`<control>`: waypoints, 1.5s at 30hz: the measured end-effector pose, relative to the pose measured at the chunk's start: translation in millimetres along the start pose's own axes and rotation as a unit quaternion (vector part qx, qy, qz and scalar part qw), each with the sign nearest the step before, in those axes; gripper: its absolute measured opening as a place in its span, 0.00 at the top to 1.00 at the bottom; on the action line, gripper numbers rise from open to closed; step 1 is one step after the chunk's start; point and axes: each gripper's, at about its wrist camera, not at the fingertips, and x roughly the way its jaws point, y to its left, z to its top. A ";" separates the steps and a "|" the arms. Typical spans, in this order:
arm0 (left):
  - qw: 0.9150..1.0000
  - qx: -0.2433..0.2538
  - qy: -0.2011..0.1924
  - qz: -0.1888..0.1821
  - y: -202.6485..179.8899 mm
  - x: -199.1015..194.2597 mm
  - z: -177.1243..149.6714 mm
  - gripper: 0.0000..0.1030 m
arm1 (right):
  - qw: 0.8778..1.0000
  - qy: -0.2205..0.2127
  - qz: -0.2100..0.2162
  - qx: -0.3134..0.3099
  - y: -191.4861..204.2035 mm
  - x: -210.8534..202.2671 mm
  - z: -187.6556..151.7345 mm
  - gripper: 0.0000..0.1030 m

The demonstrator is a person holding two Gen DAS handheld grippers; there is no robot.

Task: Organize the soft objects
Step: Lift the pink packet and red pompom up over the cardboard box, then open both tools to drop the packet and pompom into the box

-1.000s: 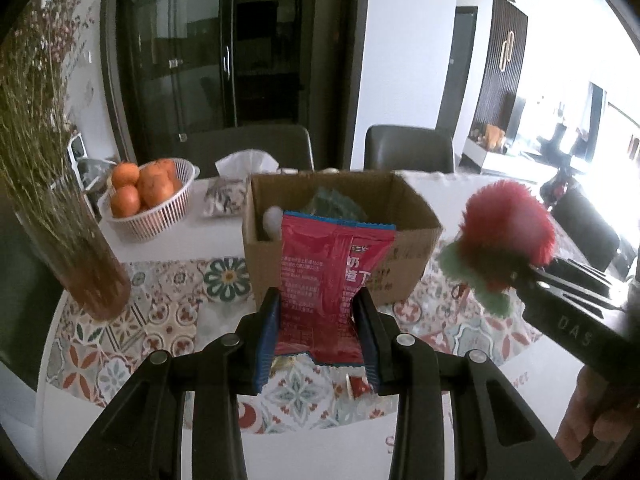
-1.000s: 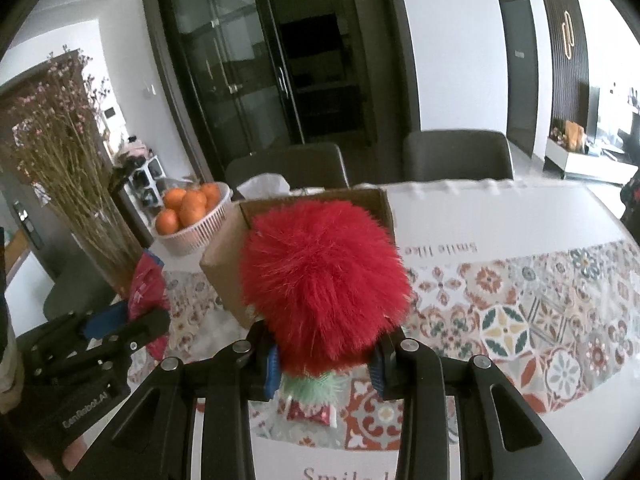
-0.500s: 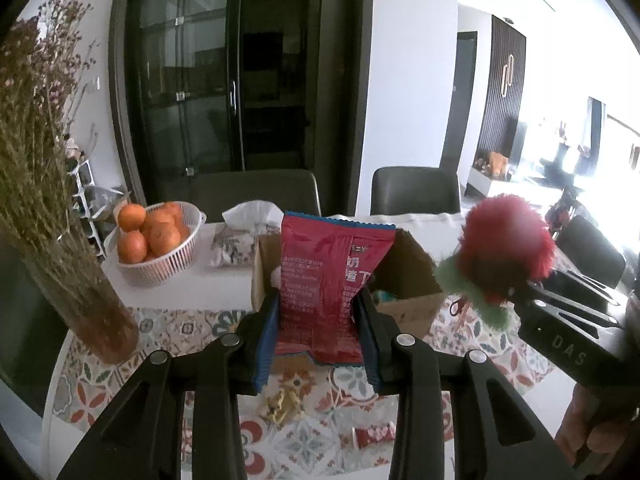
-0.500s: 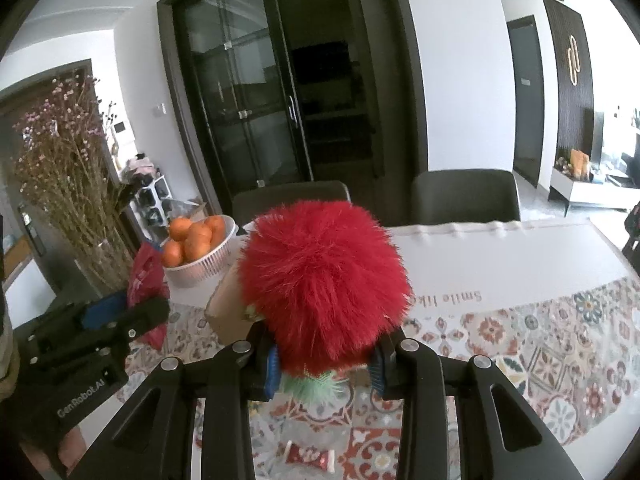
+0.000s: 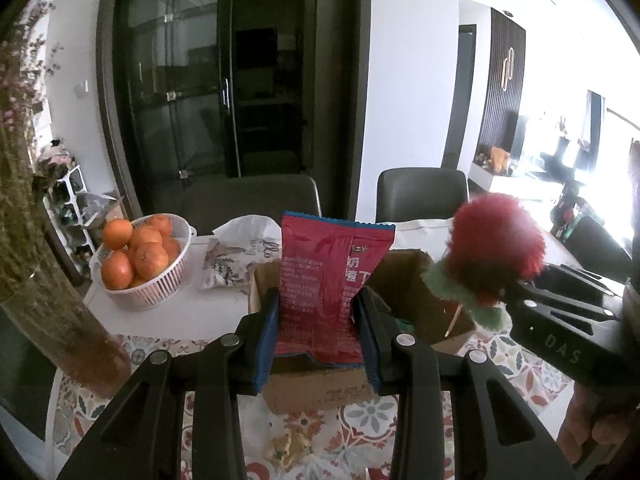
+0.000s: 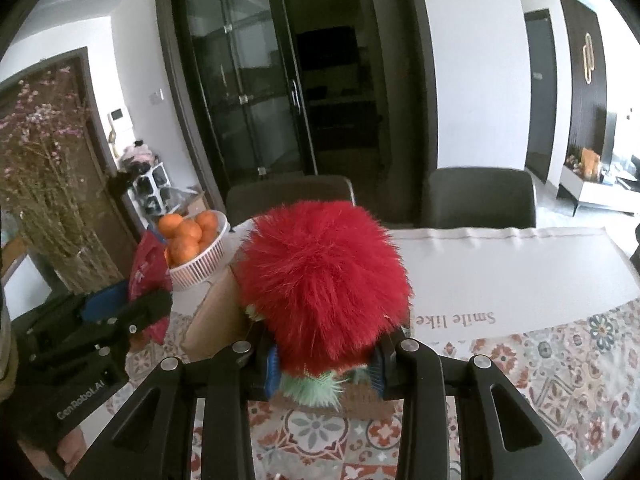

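Observation:
My left gripper (image 5: 318,338) is shut on a red snack bag (image 5: 328,280) and holds it upright above the open cardboard box (image 5: 416,300). My right gripper (image 6: 323,362) is shut on a fluffy red plush with a green base (image 6: 324,296), held over the near right part of the same box (image 6: 216,320). The plush (image 5: 494,256) and right gripper body show at the right of the left wrist view. The snack bag (image 6: 146,268) and left gripper show at the left of the right wrist view. The box's inside is mostly hidden.
A white basket of oranges (image 5: 140,264) and a tissue pack (image 5: 240,256) stand behind the box. A vase of dried flowers (image 5: 52,300) is at the left. Small wrapped candies (image 5: 288,446) lie on the patterned tablecloth. Two dark chairs (image 6: 478,196) stand behind the table.
Both grippers have risen and moved forward over the box with their loads. The box now lies below and behind the fingers; the table looks lower.

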 end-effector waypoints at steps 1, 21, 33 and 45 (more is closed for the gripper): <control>1.000 -0.001 0.005 0.000 1.1 7.5 1.6 0.65 | 1.000 0.006 0.000 0.001 -1.2 5.3 1.5 0.66; 0.988 0.015 0.154 -0.021 0.2 111.6 -17.2 0.65 | 0.985 0.172 -0.005 0.014 -27.7 112.3 -13.9 0.65; 0.979 0.048 0.197 -0.019 -9.5 121.1 -27.1 0.39 | 0.979 0.202 0.008 0.015 -25.0 123.7 -16.7 0.30; 0.988 0.041 0.150 -0.001 -4.1 78.2 -24.1 0.36 | 0.991 0.133 -0.023 0.021 -16.6 76.6 -9.4 0.30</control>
